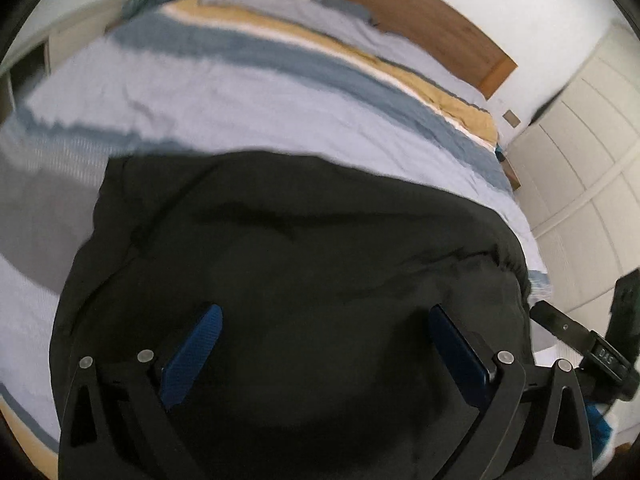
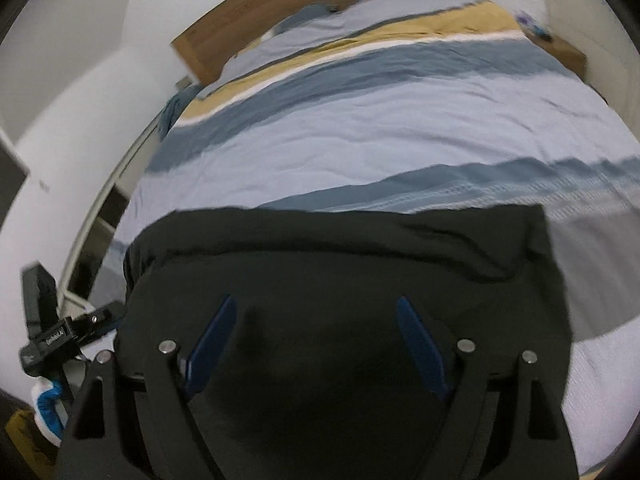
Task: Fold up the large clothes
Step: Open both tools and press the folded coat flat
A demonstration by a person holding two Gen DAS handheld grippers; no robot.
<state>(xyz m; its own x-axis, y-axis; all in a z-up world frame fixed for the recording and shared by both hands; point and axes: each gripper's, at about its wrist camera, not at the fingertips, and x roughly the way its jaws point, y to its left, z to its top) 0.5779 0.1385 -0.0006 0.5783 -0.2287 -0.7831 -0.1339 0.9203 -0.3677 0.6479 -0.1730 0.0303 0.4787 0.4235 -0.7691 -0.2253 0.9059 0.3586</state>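
Observation:
A large black garment [image 1: 296, 248] lies spread on the near end of the bed; it also fills the lower middle of the right wrist view [image 2: 340, 264]. My left gripper [image 1: 326, 316] hovers over it with its blue-padded jaws wide apart and nothing between them. My right gripper [image 2: 316, 308] is also over the garment, jaws wide apart and empty. The right gripper's body shows at the right edge of the left wrist view [image 1: 576, 336], and the left gripper's body at the left edge of the right wrist view [image 2: 60, 332]. The garment's near edge is hidden under the grippers.
The bed has a striped light-blue, dark-blue and mustard cover [image 1: 248, 92] and a wooden headboard [image 1: 360, 8]. White wardrobe doors [image 1: 580, 152] stand to one side, a small wooden bedside table [image 2: 568, 52] by the headboard, and white walls behind.

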